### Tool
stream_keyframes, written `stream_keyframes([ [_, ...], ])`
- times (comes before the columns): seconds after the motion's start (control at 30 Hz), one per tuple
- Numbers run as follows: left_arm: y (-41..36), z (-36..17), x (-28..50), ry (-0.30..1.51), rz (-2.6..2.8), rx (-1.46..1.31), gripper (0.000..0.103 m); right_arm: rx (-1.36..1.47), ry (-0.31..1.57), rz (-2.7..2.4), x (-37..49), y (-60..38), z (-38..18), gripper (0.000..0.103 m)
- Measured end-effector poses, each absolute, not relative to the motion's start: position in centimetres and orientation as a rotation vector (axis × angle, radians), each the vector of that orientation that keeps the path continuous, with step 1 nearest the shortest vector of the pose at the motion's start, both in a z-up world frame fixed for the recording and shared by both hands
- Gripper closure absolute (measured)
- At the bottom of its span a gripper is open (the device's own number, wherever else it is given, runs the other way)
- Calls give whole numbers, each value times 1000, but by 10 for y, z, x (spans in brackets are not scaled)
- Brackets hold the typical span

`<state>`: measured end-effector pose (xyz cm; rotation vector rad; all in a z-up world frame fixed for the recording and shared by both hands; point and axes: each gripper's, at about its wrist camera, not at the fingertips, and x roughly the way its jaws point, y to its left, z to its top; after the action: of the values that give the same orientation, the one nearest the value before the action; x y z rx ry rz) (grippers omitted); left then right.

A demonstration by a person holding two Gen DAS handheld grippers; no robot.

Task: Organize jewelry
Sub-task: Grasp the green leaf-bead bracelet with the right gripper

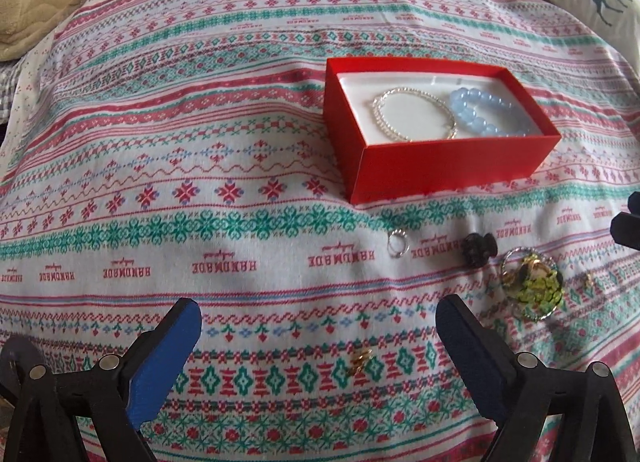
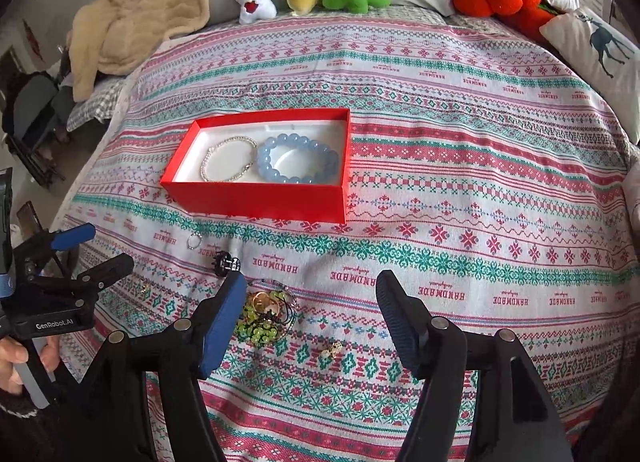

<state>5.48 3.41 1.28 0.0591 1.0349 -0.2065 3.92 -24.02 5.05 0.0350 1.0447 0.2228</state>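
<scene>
A red box [image 2: 256, 197] sits open on the patterned bedspread [image 2: 480, 189], and two pieces are already inside it on the white lining: a silver bead bracelet [image 2: 228, 159] toward the left end and a pale blue bead bracelet [image 2: 298, 159] toward the right end, the two touching or nearly so. That looks like the finished part of the job. The rest lies loose on the cloth nearer than the box: a small silver ring [image 2: 194, 241] just near the box's left corner, a dark claw-like clip [image 2: 225, 264] a little to its right, a tangled cluster of green beads and gold rings [image 2: 266, 316] nearer still, a small gold piece [image 1: 360, 360] at the left, and a tiny gold-and-white stud [image 2: 330, 350] at the right. So, by my reckoning, under half of the items are stowed. The left gripper [image 1: 318, 322] hovers low over the cloth with its jaws spread wide and nothing between them except the small gold piece lying on the fabric just ahead. The right gripper [image 2: 310, 294] is likewise wide open and empty, its left finger beside the green cluster and the stud lying between its fingers.
</scene>
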Motion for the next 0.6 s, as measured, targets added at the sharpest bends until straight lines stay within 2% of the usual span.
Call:
stream_keyframes([
  [0.27,51,-7,46,1102,-196,27,6,-22,1100,238,24,-232,26,31],
  [0.6,41,-11,37,1098,-227,63,6,-44,1143,322,24,-202,10,32],
])
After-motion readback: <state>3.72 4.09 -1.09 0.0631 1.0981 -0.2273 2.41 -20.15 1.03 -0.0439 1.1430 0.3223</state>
